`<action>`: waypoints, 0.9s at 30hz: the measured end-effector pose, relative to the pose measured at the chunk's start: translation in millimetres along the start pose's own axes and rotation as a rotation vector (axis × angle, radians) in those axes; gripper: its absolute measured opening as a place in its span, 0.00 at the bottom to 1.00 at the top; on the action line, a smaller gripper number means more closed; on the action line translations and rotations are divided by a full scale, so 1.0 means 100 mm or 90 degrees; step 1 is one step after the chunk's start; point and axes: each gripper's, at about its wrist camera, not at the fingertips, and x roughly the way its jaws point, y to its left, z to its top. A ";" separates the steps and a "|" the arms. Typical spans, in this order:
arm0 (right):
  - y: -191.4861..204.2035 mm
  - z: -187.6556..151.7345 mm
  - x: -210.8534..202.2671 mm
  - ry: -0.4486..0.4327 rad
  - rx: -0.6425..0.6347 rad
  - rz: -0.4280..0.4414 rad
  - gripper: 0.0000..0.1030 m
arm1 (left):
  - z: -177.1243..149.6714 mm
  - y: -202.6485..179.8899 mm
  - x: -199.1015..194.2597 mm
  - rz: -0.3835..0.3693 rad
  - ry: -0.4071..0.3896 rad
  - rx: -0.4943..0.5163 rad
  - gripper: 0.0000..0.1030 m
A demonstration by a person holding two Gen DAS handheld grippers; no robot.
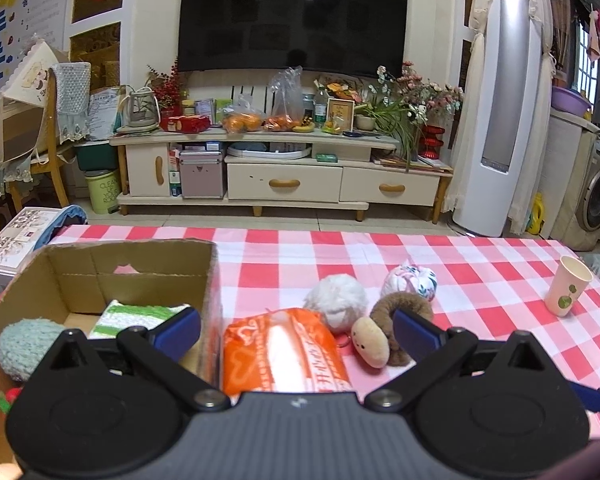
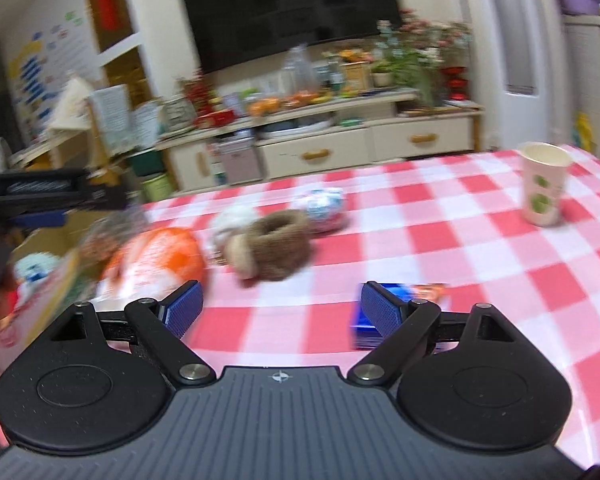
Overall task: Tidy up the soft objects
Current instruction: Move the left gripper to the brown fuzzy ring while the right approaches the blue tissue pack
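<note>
We hold the left gripper (image 1: pixel 296 330) low over the red-and-white checked tablecloth (image 1: pixel 460 272), its blue fingers spread wide with nothing between the pads. Our landmark is the open cardboard box (image 1: pixel 132 268) at the cloth's left side. Inside the box lie a pale blue fuzzy ball (image 1: pixel 28 344) and a green-and-white striped cloth (image 1: pixel 140 314). Just right of the box wall lies an orange tissue pack (image 1: pixel 284 352). Further right of the box sit a white fluffy ball (image 1: pixel 338 300), a brown plush ring with a beige face (image 1: pixel 384 330) touching it, and a floral fabric ball (image 1: pixel 410 282) behind. A paper cup (image 1: pixel 568 292) stands upright well right of the box. The right gripper (image 2: pixel 280 308) hovers over the cloth, fingers spread and empty; a blue packet (image 2: pixel 364 320) lies beside its right finger; this view is blurred
</note>
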 end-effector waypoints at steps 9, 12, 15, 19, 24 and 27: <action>-0.27 -0.10 0.20 0.022 -0.013 -0.114 1.00 | -0.04 -0.22 0.07 -0.014 0.009 0.017 0.99; -0.37 -0.14 0.27 0.040 -0.008 -0.119 1.00 | -0.06 -0.30 0.12 -0.018 0.015 0.027 0.99; -0.41 -0.16 0.35 0.052 -0.010 -0.123 1.00 | -0.09 -0.38 0.15 -0.022 0.020 0.036 0.99; -0.45 -0.17 0.46 0.072 -0.006 -0.116 1.00 | -0.10 -0.46 0.20 -0.027 0.027 0.045 0.99; -0.54 -0.14 0.56 0.086 0.005 -0.122 1.00 | -0.13 -0.57 0.31 -0.032 0.040 0.051 0.99; -0.59 -0.12 0.57 0.089 0.010 -0.116 1.00 | -0.15 -0.64 0.38 -0.037 0.050 0.047 0.99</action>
